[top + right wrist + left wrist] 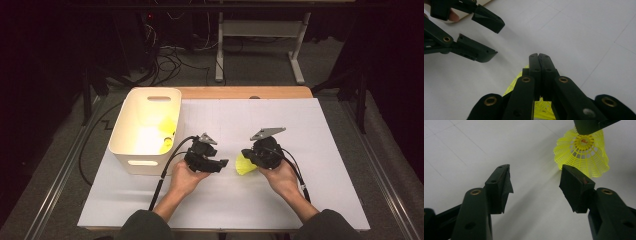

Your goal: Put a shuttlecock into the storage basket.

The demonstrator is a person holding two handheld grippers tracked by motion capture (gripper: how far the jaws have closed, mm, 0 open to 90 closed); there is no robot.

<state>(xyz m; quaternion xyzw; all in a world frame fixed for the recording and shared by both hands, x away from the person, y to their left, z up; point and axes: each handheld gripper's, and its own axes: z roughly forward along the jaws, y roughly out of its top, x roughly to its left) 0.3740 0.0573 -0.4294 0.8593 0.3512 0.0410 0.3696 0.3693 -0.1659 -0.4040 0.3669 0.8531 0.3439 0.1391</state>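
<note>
White sheeting is seen spread over the counter [280, 200], with dark floor and cables lying beyond the far edge. At the left side, a cream bin [131, 145] is stood on the sheet, and yellow shuttlecocks [167, 131] are seen lying inside it.

Near the middle, the right claw [246, 157] is held clenched on the yellow shuttlecock [245, 165], which is pinched by its mesh skirt and carried just off the sheet. In the right gripper view the jaws are seen pressed together, with the yellow mesh trapped low between them.

Just left of it, the left claw [222, 164] is held released, its jaws spread wide with nothing gripped. It is pointed at the shuttlecock, close to it but apart. In the left gripper view the open skirt is seen from its flared end, just beyond the right-hand jaw.
</note>
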